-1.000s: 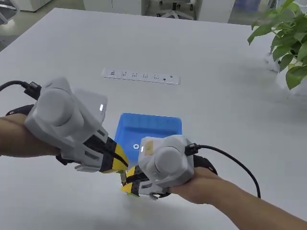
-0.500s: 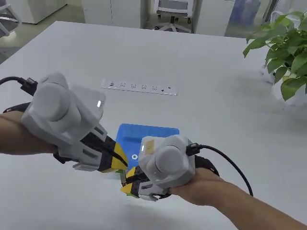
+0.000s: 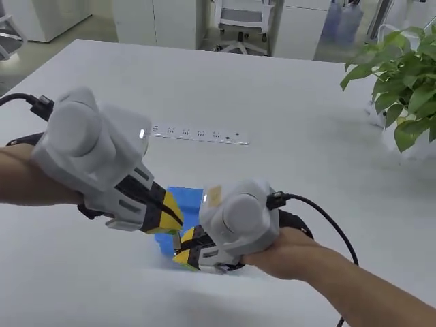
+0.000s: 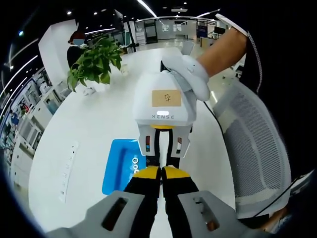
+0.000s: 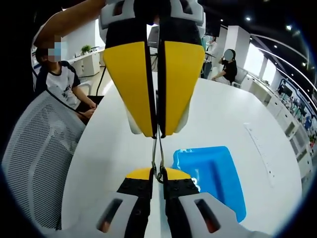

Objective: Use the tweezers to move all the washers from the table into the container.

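Note:
Thin metal tweezers (image 5: 157, 151) span between my two grippers, which face each other tip to tip. My right gripper (image 5: 158, 174) is shut on one end, and my left gripper (image 5: 157, 134) pinches the other end between its yellow jaws. In the left gripper view my left gripper (image 4: 161, 171) is shut on the tweezers (image 4: 159, 157), with the right gripper (image 4: 163, 148) opposite. The blue container (image 4: 119, 166) lies just beyond, with a few small washers (image 4: 134, 162) inside. In the head view the left gripper (image 3: 174, 216) and right gripper (image 3: 182, 253) meet above the container (image 3: 182, 202), covering most of it.
A white power strip (image 3: 197, 133) lies on the white table (image 3: 306, 136) beyond the container. A potted green plant (image 3: 402, 88) stands at the table's right edge. A mesh office chair (image 5: 39, 163) is beside the table, and people sit in the background.
The head view has tilted, so the table sits lower in the picture. Both grippers stay joined on the tweezers and now cover more of the blue container.

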The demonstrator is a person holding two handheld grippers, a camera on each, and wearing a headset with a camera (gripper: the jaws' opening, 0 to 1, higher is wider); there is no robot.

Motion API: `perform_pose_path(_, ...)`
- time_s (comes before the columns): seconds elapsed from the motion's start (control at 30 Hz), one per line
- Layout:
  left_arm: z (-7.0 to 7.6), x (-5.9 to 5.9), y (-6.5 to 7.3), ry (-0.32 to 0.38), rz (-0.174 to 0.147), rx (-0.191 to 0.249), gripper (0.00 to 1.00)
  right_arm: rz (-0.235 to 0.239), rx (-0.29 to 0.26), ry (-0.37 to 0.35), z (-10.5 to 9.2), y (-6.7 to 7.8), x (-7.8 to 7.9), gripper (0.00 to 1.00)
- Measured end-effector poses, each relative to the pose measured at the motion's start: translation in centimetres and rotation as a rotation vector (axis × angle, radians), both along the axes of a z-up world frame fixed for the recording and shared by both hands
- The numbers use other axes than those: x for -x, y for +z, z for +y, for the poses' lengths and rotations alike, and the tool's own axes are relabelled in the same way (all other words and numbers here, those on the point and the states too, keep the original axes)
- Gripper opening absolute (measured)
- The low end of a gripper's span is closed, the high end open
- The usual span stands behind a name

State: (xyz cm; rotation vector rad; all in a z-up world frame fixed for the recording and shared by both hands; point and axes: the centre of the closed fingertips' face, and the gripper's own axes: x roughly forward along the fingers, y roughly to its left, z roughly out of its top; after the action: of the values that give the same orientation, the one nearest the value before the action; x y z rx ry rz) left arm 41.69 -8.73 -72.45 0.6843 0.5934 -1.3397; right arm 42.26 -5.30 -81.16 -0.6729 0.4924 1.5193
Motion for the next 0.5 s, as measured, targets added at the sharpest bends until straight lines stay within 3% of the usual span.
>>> perform_pose_path(0.3,0.3,-2.3,0.3,-0.004,-0.016,-0.005,0.05,-0.016,-0.003,-0.002,0.3,0.3,-2.5,0.09)
perform_pose_path(0.5,0.4,-3.5,-0.3,-0.006,-0.015,-0.013,0.05,-0.013,0.0,0.006,0.6,-0.3,-3.6,0.1)
